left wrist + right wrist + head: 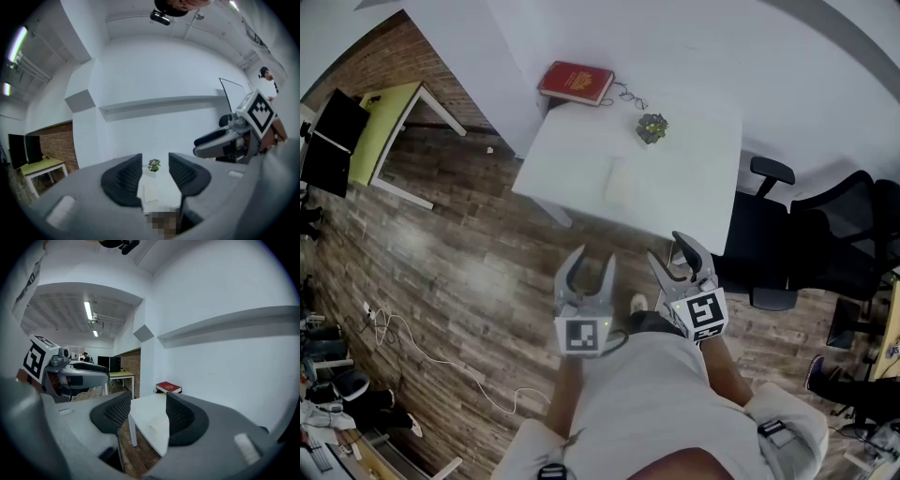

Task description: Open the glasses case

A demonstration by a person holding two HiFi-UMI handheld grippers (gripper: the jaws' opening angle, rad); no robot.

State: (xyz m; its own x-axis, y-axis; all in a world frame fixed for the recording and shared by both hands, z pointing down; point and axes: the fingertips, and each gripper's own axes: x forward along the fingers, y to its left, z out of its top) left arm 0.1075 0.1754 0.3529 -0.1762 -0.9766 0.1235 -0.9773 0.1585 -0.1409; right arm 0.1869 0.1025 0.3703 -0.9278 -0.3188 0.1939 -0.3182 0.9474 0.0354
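Field notes, from the remote station.

- The glasses case (621, 183) lay flat on the white table (694, 169), near the middle of the top and toward the edge nearest me. It was a pale oblong, hard to pick out against the surface. Its lid was down, so I could not tell what was inside. The right gripper view showed it as a cream patch (157, 426) close to the table's near edge.
- What looked like a thin-framed pair of glasses (630, 96) lay outside the case, at the far side of the table, just beside a red book (576, 82) on the far left corner.
- A small pot (652, 127) with a green plant in it stood between the glasses and the case, apart from both. The left gripper view lined it up in the gap between the jaws (153, 165), far off.
- The left gripper (594, 255) hung over the wooden floor (459, 253), short of the table. Its jaws stood apart with nothing between them.
- The right gripper (670, 248) was beside the left and also short of the table. Its jaws were spread and empty, and through them I saw the table's corner and the book (168, 387).
- Neither gripper touched the case.
- Black office chairs (825, 234) stood to the right of the table, and a yellow-green desk (389, 117) stood well off to the left.
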